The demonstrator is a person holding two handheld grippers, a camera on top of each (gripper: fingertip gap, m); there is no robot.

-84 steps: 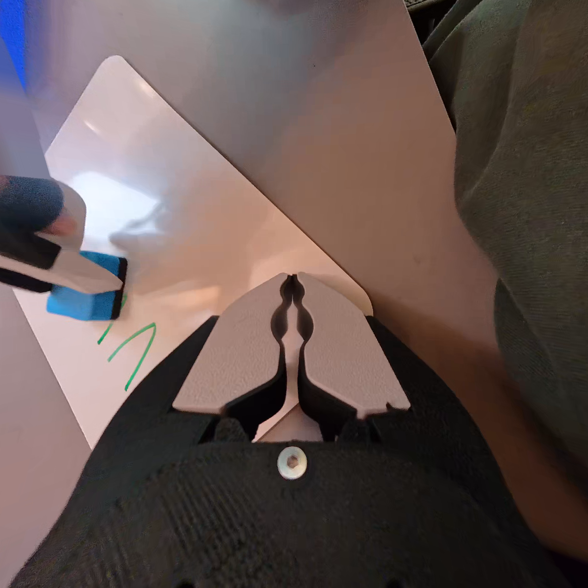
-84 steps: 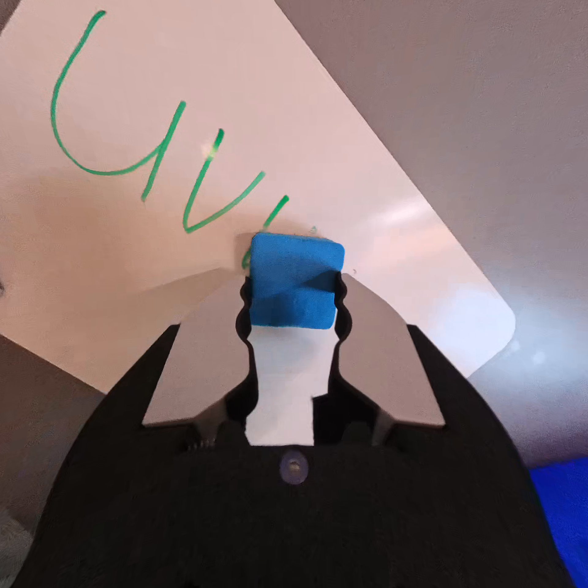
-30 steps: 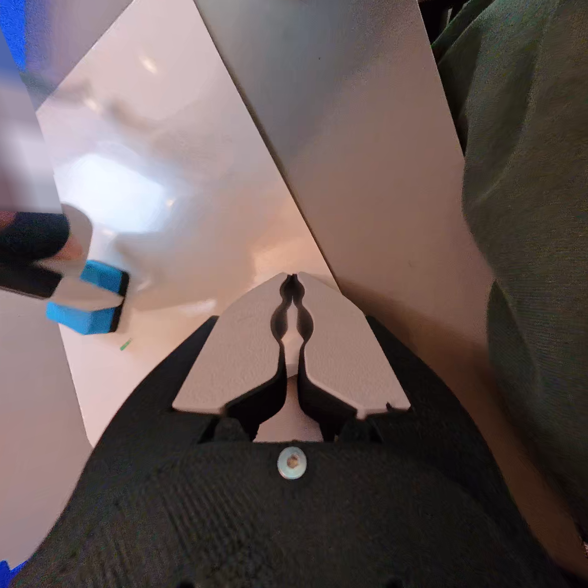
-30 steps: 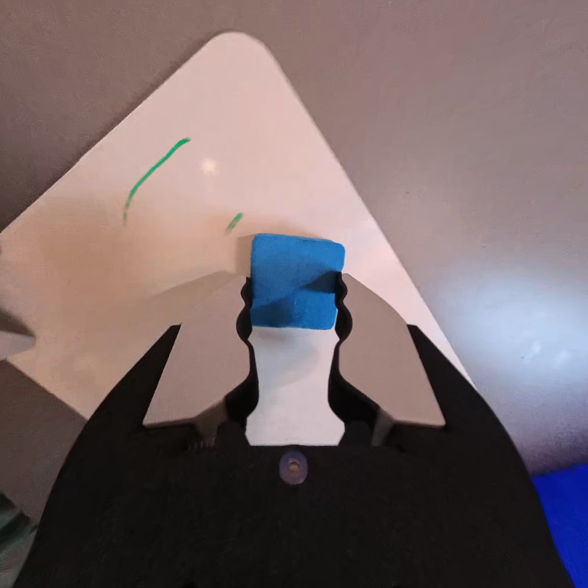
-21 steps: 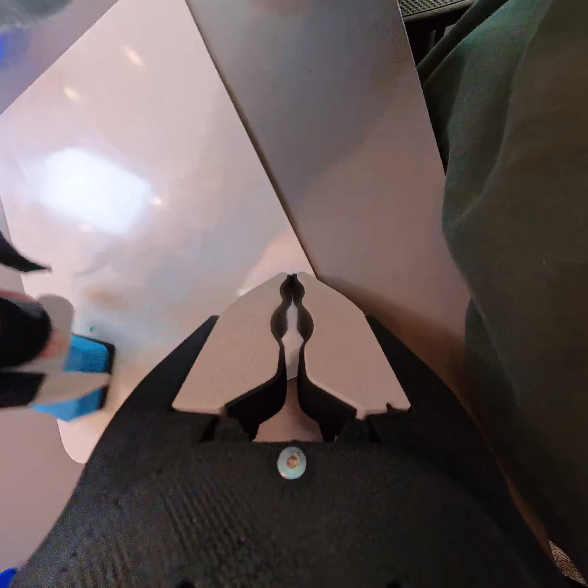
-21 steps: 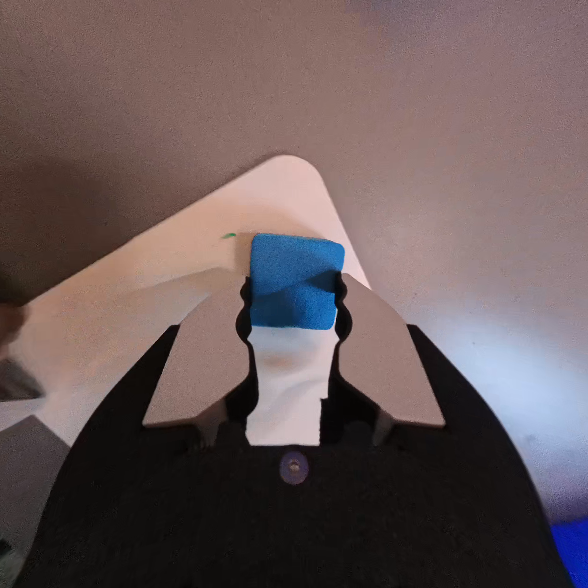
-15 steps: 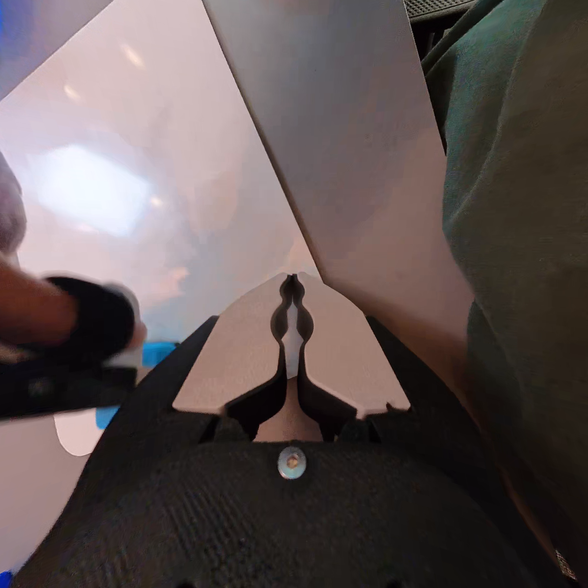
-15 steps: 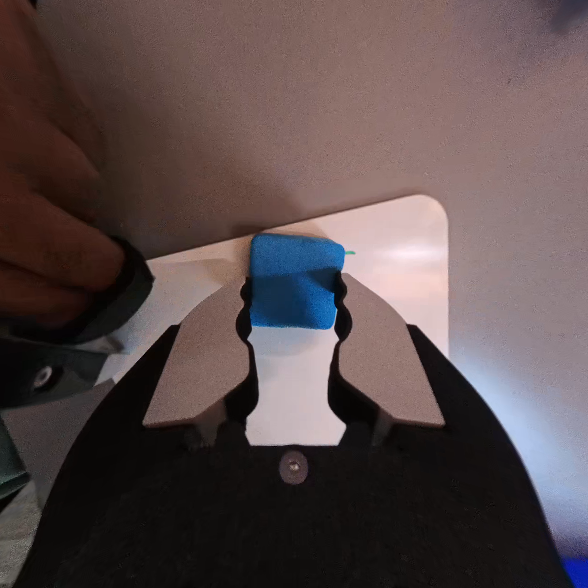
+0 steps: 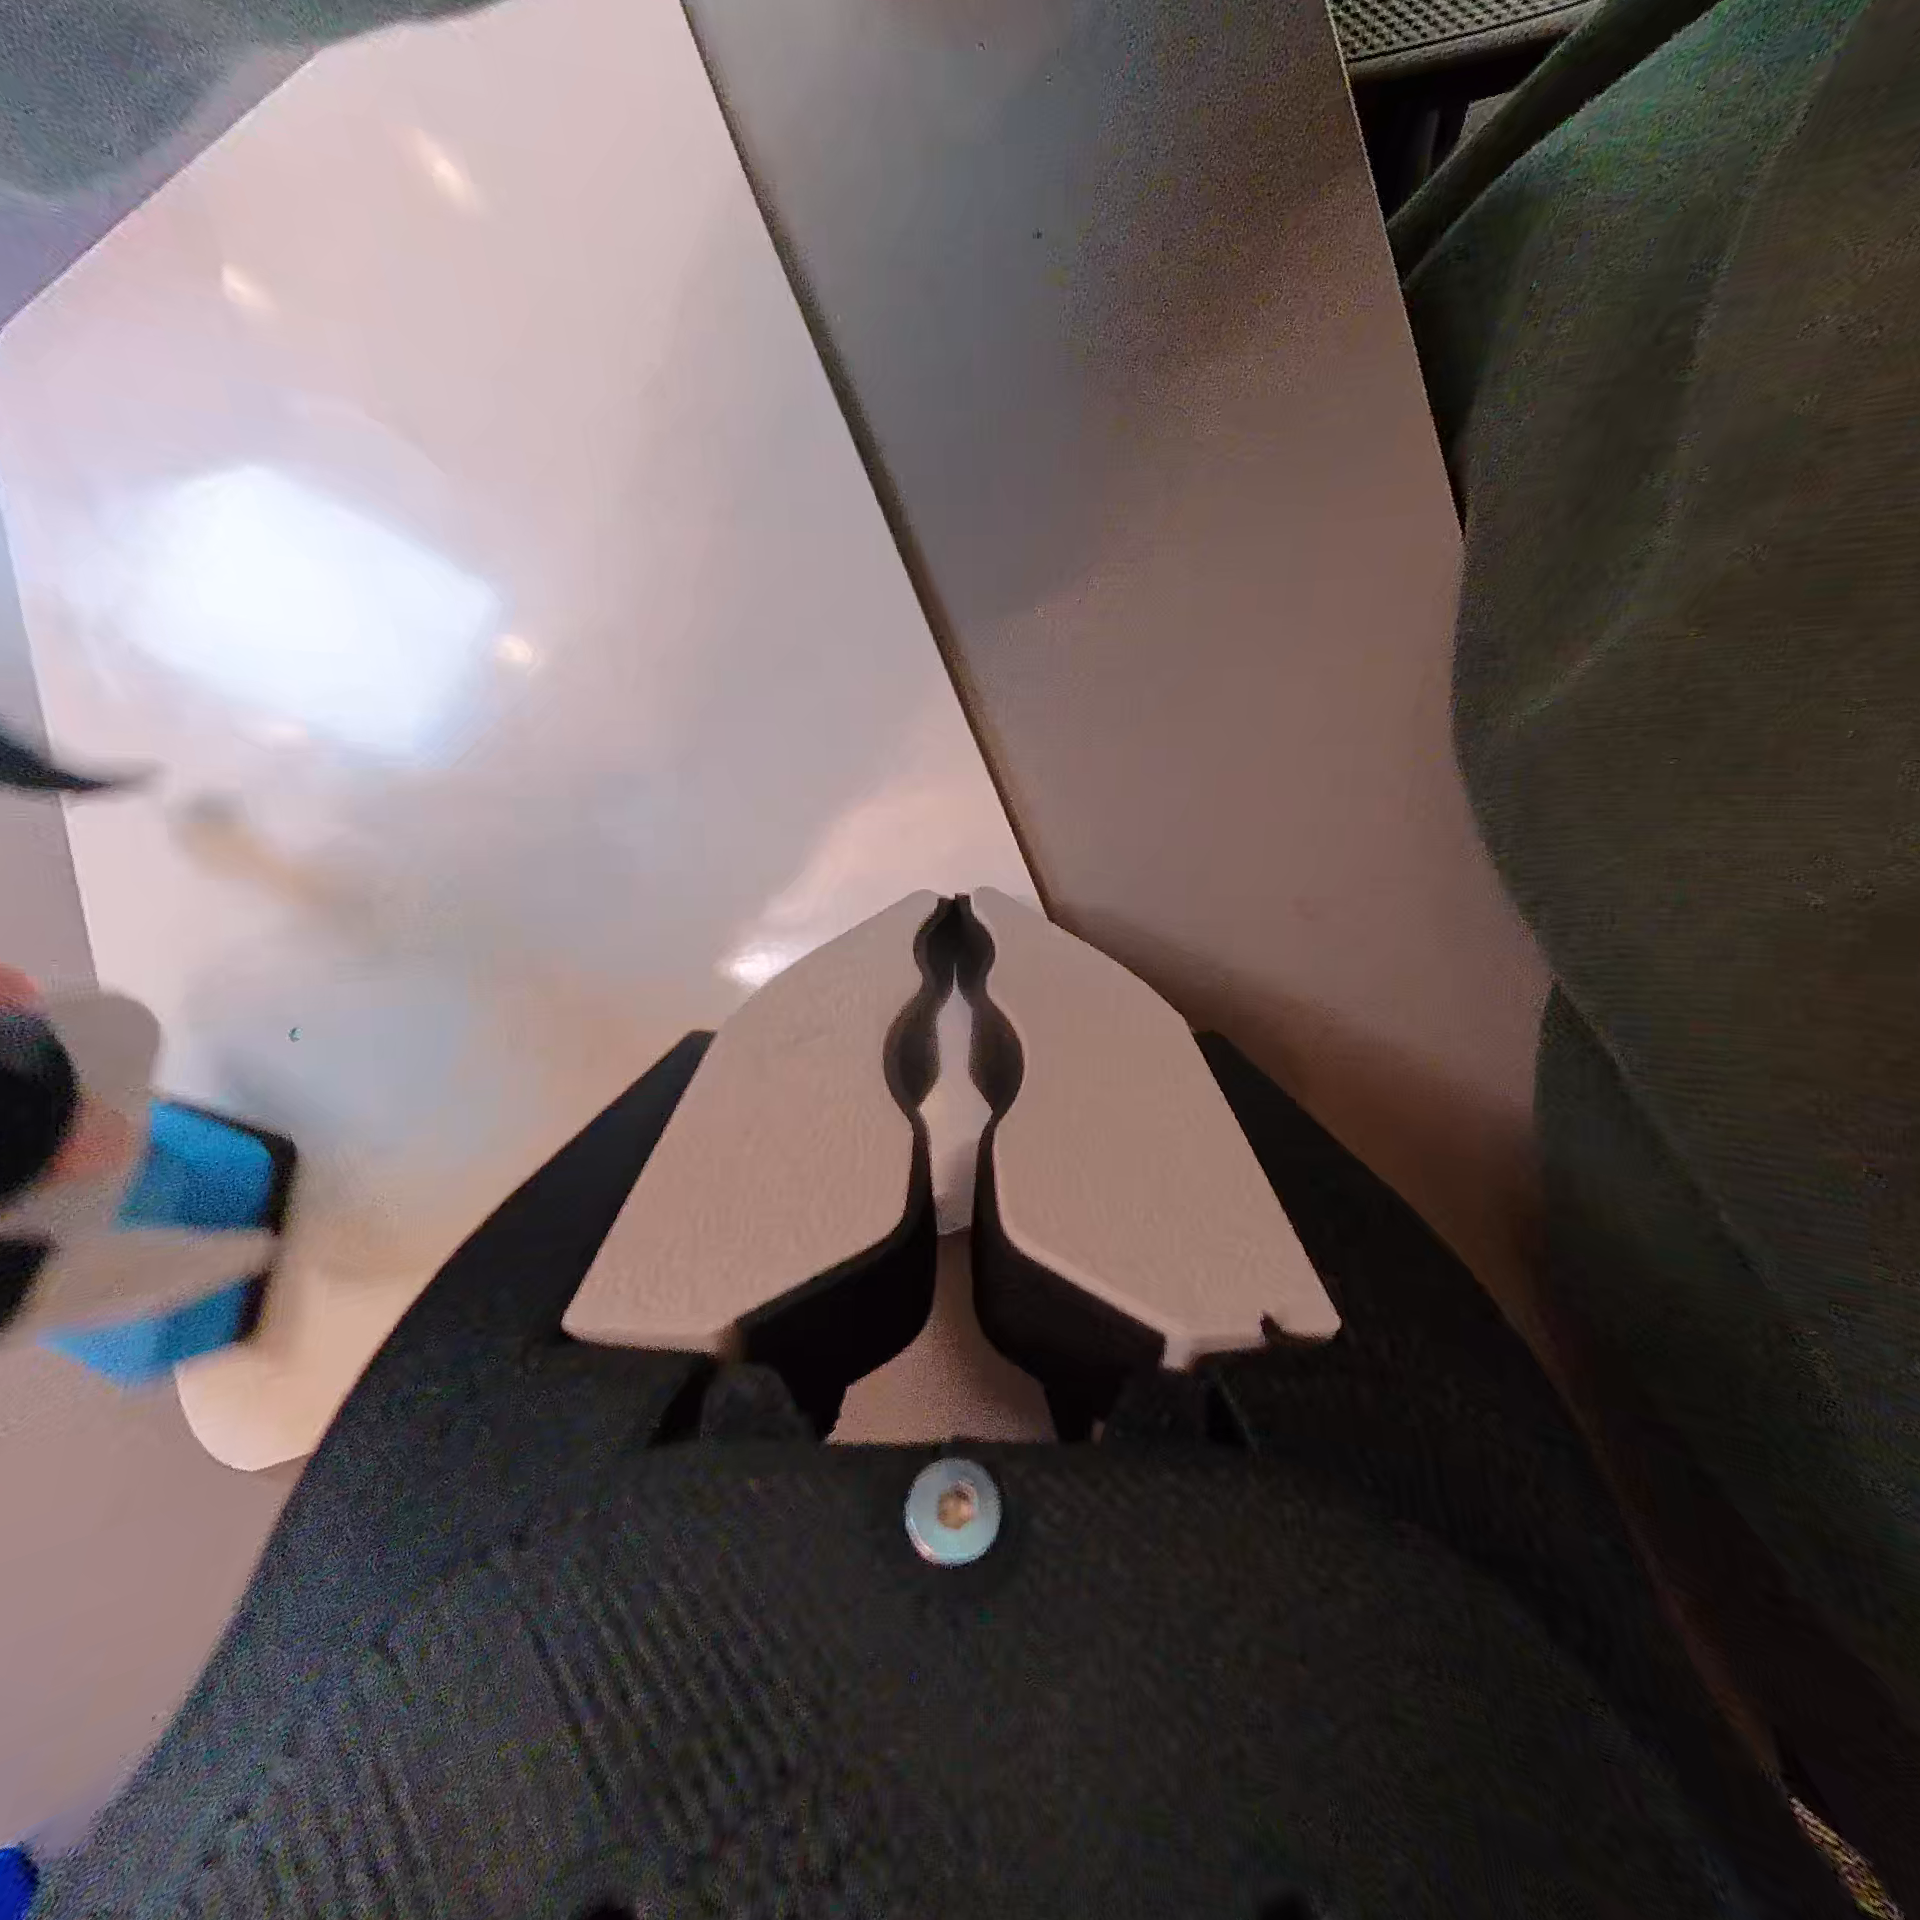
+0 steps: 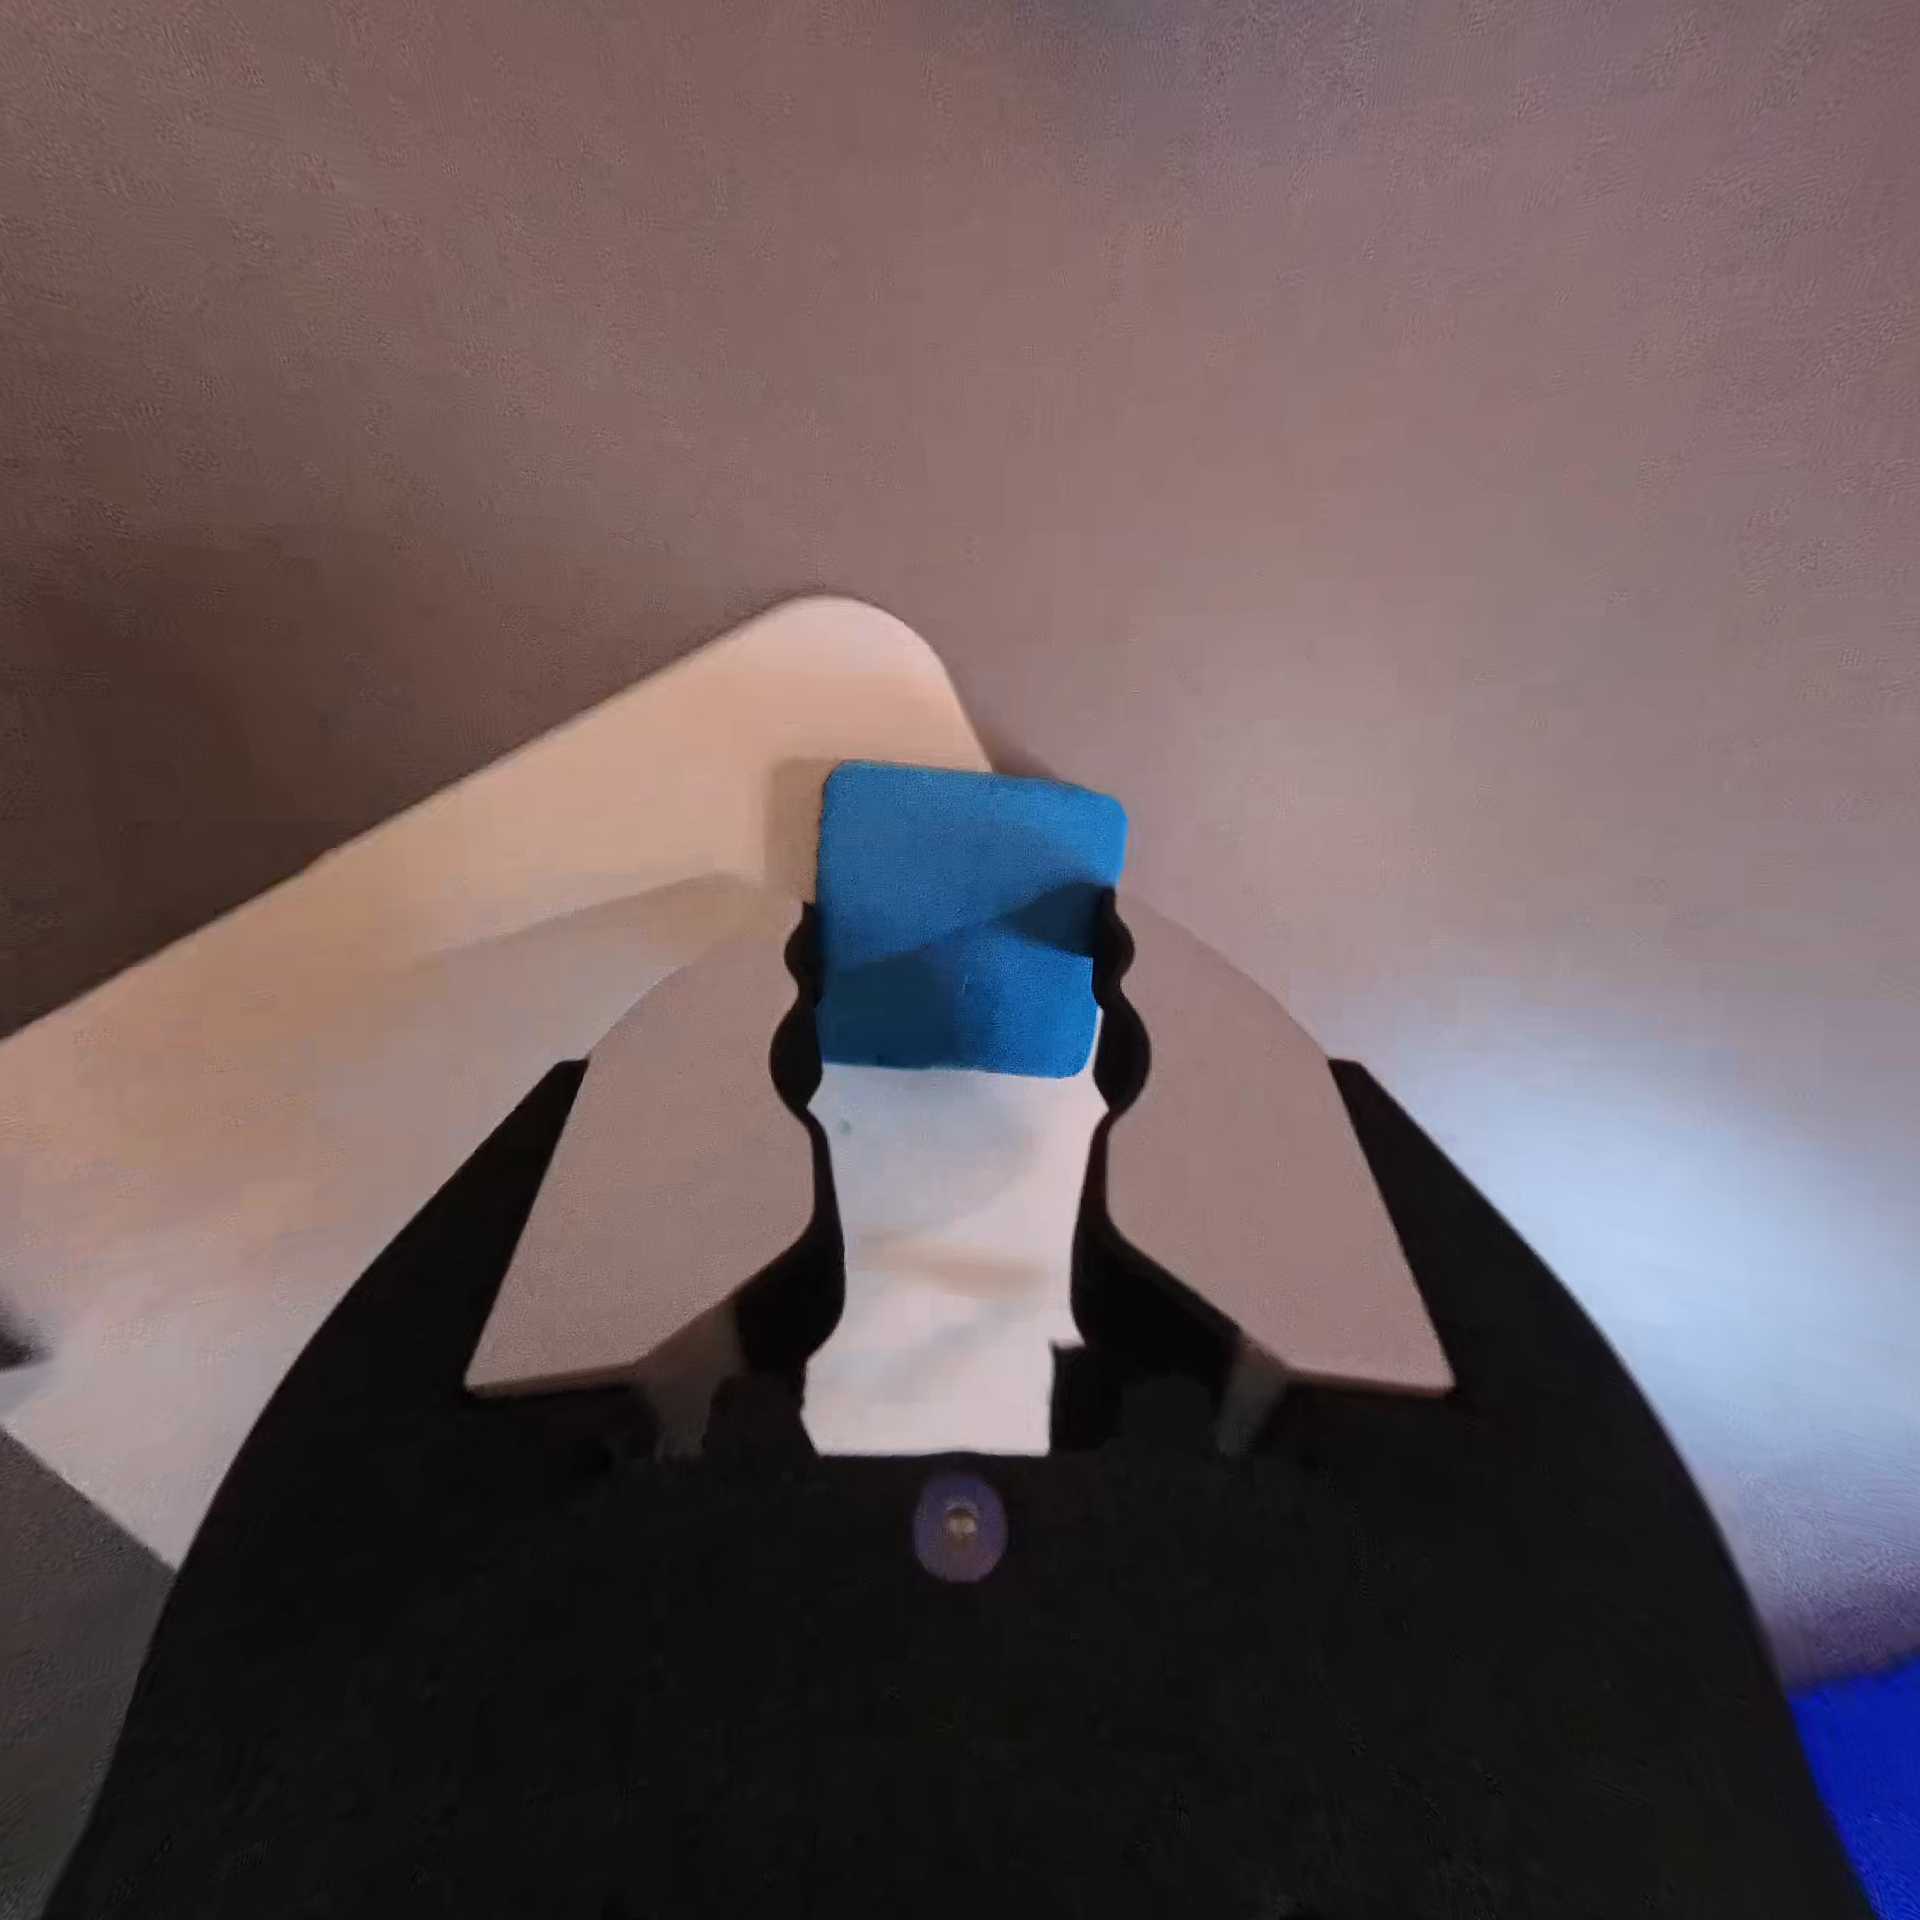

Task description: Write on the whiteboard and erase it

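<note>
The whiteboard lies on the grey table. In the left wrist view it shows no writing, only a tiny green speck. My left gripper is shut with nothing between its pads; its tips sit over the board's right edge. My right gripper is shut on a blue eraser, which sits at a rounded corner of the whiteboard and partly overhangs onto the table. In the left wrist view the eraser appears blurred at the left, near the board's lower corner.
The grey table surrounds the board. A person's green clothing fills the right side of the left wrist view, close to the table edge. A blue patch shows at the lower right. The gap from one gripper's tips to the other's is roughly 20 centimeters.
The green writing has been wiped off the board. My right gripper has kept hold of the eraser and swept to the board's corner. My left gripper has stayed shut in place.
</note>
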